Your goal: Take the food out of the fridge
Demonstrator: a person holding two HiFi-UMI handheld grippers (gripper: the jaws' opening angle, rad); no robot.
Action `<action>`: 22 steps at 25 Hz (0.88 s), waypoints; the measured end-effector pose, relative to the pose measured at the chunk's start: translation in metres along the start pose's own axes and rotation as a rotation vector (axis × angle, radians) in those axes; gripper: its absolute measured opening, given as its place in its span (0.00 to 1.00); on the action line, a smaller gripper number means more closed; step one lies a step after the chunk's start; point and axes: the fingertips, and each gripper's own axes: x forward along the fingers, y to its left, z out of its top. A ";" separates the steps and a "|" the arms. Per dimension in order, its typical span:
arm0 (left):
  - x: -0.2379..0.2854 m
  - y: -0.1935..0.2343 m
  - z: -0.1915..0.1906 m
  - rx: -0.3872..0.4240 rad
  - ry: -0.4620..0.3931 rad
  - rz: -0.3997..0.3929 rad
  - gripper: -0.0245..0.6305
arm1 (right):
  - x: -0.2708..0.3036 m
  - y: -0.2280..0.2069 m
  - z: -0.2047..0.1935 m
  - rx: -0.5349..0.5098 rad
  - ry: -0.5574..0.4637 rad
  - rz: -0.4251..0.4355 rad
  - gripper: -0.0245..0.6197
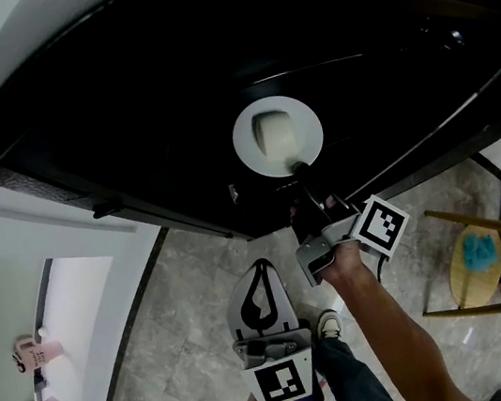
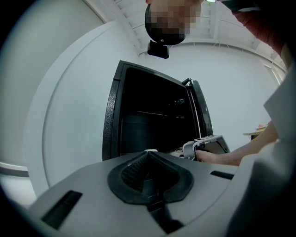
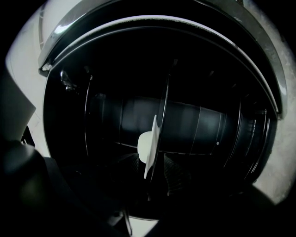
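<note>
food: pale blocky lump [image 1: 274, 134] on a round white plate [image 1: 245, 138], sat on a shelf inside the open black fridge [image 1: 120, 102] | right gripper [image 1: 300, 169]: jaws wide apart, plate rim between them, pads not pinching | left gripper [image 1: 260, 267]: jaws together, empty, outside the fridge | off right: wooden stool [image 1: 481, 285] with teal cloth [image 1: 478, 252]

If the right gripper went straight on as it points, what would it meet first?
The white plate: its rim already sits between the open jaws of the right gripper, apparently untouched. Depth is hard to judge.
</note>
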 end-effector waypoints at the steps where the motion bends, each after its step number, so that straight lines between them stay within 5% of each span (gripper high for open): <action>1: 0.000 0.000 0.000 0.000 0.000 0.000 0.06 | 0.001 0.000 0.000 0.008 0.001 0.002 0.29; 22: 0.002 0.002 -0.001 -0.006 0.000 0.001 0.06 | 0.010 -0.001 0.001 0.113 -0.028 -0.013 0.29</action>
